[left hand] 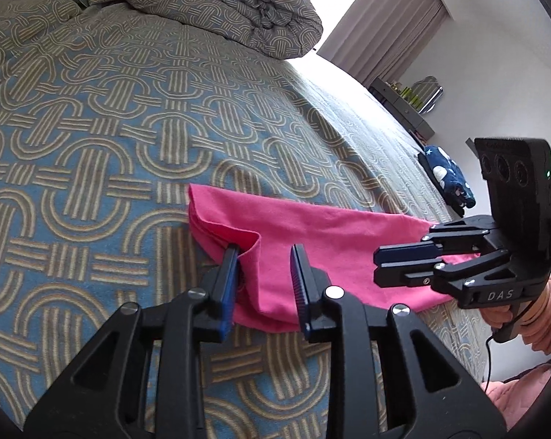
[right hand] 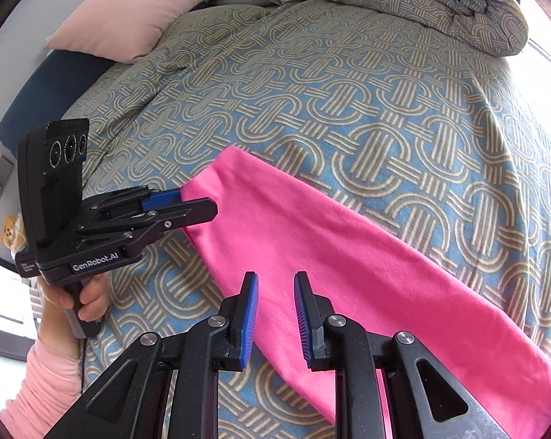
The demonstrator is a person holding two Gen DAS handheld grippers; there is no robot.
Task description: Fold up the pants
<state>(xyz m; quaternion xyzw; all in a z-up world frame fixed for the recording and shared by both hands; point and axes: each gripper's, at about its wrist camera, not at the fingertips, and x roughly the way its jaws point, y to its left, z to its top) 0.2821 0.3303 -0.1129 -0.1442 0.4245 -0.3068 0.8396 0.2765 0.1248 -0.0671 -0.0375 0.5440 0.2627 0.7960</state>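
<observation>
Gripping the pink pants [right hand: 312,241] on the bed [right hand: 348,91], the left hand-held gripper [left hand: 264,256] is straddling a loose edge unclamped; the right hand-held gripper [right hand: 275,281] is hovering parted; both probably need matching corners.

Both grippers angle downward, each held by a hand in a pink sleeve. The left gripper [left hand: 264,252] and right gripper [right hand: 275,281] stand slightly parted.

Black claws [right hand: 273,314] with ribbed blue pads [right hand: 249,323], pink ribbed sleeve [right hand: 44,384].
</observation>
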